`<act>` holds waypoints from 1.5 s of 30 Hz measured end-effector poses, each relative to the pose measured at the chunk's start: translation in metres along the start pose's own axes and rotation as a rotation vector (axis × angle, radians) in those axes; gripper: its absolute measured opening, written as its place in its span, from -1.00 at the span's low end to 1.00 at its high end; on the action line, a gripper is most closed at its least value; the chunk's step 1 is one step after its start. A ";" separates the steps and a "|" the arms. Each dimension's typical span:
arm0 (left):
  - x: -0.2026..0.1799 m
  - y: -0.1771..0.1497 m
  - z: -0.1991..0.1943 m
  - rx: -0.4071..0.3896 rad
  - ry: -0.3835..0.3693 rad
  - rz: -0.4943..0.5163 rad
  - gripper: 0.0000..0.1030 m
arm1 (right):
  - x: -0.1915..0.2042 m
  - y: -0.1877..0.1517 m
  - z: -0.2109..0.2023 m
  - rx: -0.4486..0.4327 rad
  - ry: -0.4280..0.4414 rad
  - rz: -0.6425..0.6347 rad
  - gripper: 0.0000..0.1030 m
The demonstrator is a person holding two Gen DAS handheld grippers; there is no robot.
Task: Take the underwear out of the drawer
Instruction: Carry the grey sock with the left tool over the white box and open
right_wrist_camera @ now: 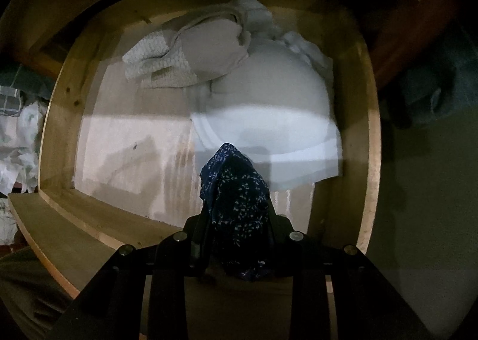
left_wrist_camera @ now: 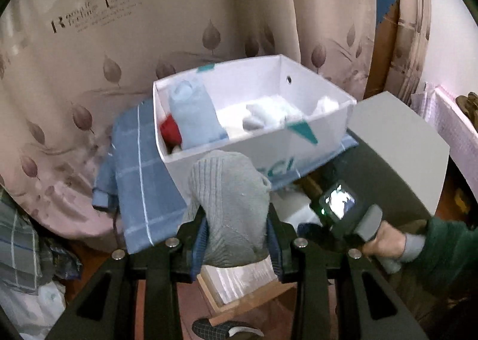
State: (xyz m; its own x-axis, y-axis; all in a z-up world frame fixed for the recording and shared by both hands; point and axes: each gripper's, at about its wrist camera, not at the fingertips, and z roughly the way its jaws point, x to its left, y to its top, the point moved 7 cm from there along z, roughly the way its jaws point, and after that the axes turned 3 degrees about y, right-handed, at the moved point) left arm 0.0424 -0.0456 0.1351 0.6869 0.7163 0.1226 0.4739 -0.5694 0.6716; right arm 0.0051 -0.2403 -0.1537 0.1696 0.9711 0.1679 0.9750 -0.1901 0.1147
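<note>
Above the wooden drawer point(right_wrist_camera: 369, 137), the right gripper point(right_wrist_camera: 237, 220) is pinching navy dotted underwear point(right_wrist_camera: 236, 190); the left gripper point(left_wrist_camera: 236, 226) is clamping grey ribbed underwear point(left_wrist_camera: 230, 199), white box point(left_wrist_camera: 269, 155) at twelve o'clock

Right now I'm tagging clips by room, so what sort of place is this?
Probably a bedroom or dressing corner: leaf-print curtains behind, a wooden drawer open with pale folded garments, and a white box of clothes on a blue cloth.
</note>
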 end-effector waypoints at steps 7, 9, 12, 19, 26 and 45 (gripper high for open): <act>0.026 0.054 -0.007 -0.001 0.117 -0.046 -0.31 | 0.001 0.001 0.003 0.009 -0.007 -0.006 -0.48; 0.033 0.067 -0.001 0.007 0.130 -0.058 -0.31 | 0.002 0.001 0.002 0.008 -0.011 -0.013 -0.48; 0.042 0.084 0.016 0.025 0.136 -0.068 -0.31 | 0.004 0.000 0.002 0.005 -0.006 -0.014 -0.48; 0.048 0.101 0.059 0.090 0.147 -0.089 -0.31 | 0.004 0.001 0.001 0.004 0.011 -0.006 -0.48; 0.026 0.123 0.082 0.056 0.099 -0.082 -0.31 | 0.005 0.004 0.002 0.012 0.017 0.001 -0.48; 0.004 0.162 0.119 0.061 0.045 -0.098 -0.31 | 0.014 0.011 0.012 0.017 0.008 -0.003 -0.48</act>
State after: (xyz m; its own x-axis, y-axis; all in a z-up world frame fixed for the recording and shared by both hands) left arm 0.1875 -0.1833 0.1576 0.6106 0.7865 0.0923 0.5712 -0.5182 0.6365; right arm 0.0203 -0.2276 -0.1618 0.1659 0.9703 0.1759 0.9777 -0.1851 0.0988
